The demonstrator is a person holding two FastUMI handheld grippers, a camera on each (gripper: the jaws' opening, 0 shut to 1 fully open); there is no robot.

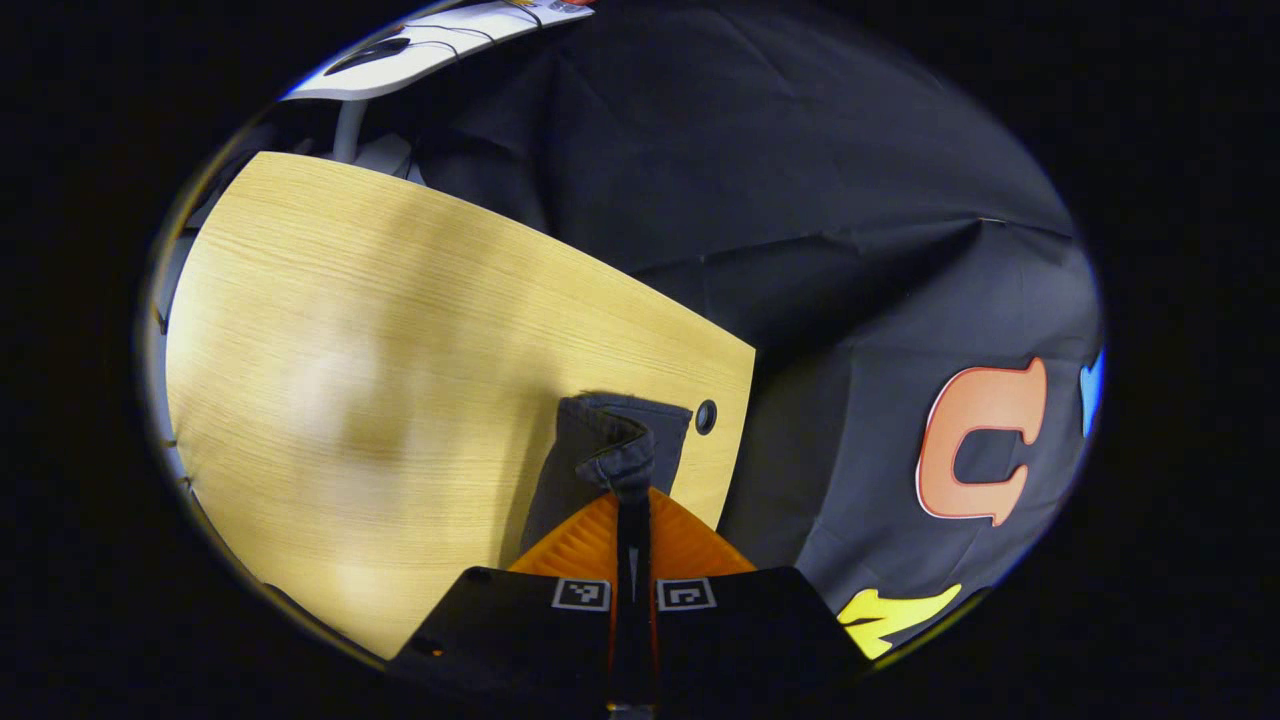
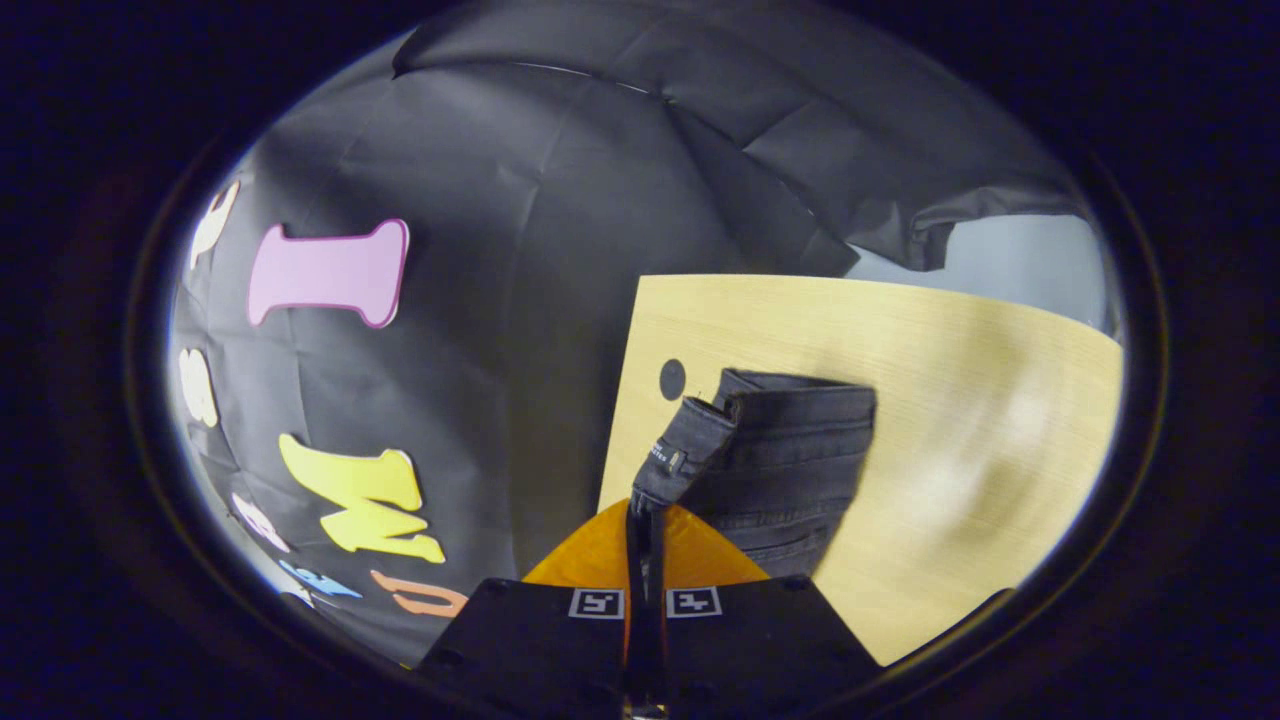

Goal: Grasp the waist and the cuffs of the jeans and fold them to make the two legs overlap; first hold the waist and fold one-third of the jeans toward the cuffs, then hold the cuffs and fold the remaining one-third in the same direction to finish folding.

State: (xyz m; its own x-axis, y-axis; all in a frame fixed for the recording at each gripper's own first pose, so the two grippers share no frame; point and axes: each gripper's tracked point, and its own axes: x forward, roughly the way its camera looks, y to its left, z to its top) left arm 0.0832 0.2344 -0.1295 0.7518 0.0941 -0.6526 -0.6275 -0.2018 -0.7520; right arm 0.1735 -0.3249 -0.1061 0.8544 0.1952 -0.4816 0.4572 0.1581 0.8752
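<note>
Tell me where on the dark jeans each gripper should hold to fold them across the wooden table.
Keep to the edges of the jeans: the left gripper pinches a raised fold of hem, the right gripper the thick waistband corner. Both come in low from the table edge, where doubled cloth stands up enough to clamp.

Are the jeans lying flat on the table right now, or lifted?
Partly lifted: both the left gripper and right gripper pinch jeans edges raised off the table.

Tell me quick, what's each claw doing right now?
Left claw: closed, pinching a fold of the jeans.
Right claw: closed, gripping the jeans at one edge.
</note>
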